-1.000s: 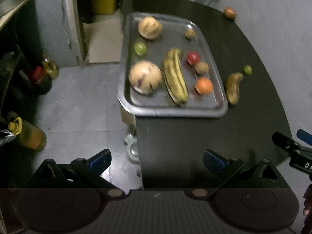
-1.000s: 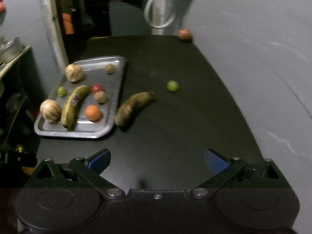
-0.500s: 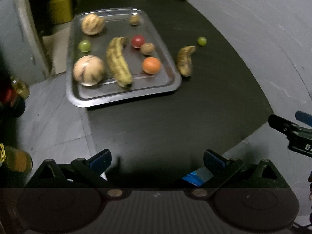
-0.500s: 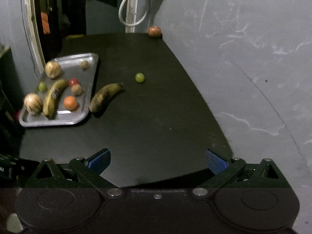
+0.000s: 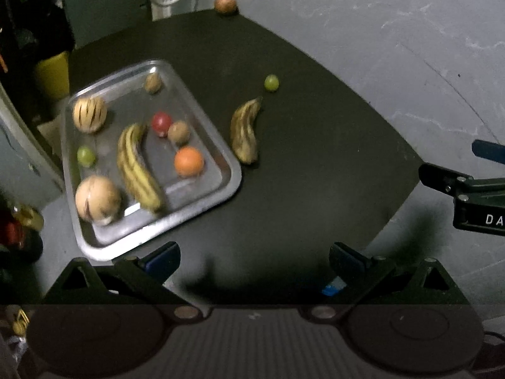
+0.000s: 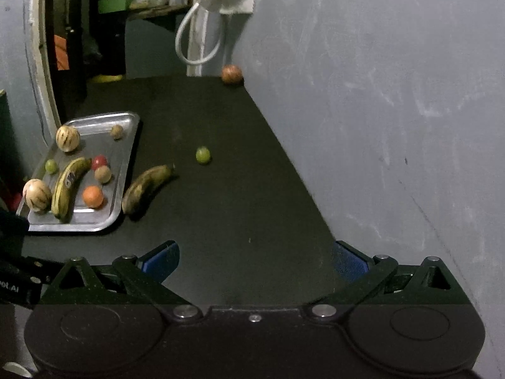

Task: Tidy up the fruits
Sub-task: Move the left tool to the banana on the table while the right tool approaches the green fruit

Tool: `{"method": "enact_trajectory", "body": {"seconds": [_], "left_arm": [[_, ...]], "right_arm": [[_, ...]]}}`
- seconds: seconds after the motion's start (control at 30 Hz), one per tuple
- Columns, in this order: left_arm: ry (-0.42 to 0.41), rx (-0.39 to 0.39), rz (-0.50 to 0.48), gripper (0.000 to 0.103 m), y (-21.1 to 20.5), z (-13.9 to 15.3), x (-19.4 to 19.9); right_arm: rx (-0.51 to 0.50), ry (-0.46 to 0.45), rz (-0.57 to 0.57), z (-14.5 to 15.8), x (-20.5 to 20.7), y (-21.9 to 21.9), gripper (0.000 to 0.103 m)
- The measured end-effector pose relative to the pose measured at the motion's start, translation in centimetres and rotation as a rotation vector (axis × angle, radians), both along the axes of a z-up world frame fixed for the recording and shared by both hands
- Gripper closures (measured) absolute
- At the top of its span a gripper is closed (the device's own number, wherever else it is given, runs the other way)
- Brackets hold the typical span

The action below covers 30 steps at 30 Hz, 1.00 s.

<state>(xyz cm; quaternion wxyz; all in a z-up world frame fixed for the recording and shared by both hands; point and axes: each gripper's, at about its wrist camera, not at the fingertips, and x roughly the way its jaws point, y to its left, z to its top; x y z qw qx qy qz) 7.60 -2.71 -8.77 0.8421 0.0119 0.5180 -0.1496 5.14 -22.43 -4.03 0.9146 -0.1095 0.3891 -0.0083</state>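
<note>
Steel tray (image 5: 227,186) of fruit, brown banana (image 5: 244,131) just beside it, both grippers' jaws apart, empty.

I see a shiny metal tray (image 5: 195,218), a matt black tabletop (image 5: 315,164), and a rough grey wall (image 6: 394,126).

My view includes a white hose (image 6: 195,39) looped beyond the table's (image 6: 240,195) far edge, beside the grey wall (image 6: 378,94).
</note>
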Motion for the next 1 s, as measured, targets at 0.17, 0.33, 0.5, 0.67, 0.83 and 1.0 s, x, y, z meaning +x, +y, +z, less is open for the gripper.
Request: {"method": "enact_trajectory", "body": {"seconds": [0.17, 0.33, 0.5, 0.67, 0.83, 1.0], "left_arm": [[-0.022, 0.004, 0.003, 0.001, -0.5, 0.7, 2.1], [-0.047, 0.012, -0.002, 0.001, -0.7, 1.0, 4.3], [-0.067, 0.041, 0.015, 0.001, -0.9, 0.7, 6.3], [-0.069, 0.064, 0.032, 0.001, -0.9, 0.3, 7.9], [-0.106, 0.096, 0.002, 0.001, -1.1, 0.1, 9.3], [-0.175, 0.127, -0.060, 0.001, -2.0, -0.1, 10.3]], "right_arm": [[-0.041, -0.010, 0.139, 0.6, 2.4, 0.3, 0.001], [-0.102, 0.050, 0.330, 1.0, 5.8, 1.0, 0.001], [-0.218, 0.088, 0.499, 0.7, 9.7, 2.3, 0.001], [-0.260, 0.130, 0.537, -0.7, 14.0, 2.8, 0.001], [-0.207, 0.158, 0.481, -2.0, 18.0, 2.6, 0.001], [-0.088, 0.181, 0.370, -3.4, 20.9, 1.8, 0.001]]}}
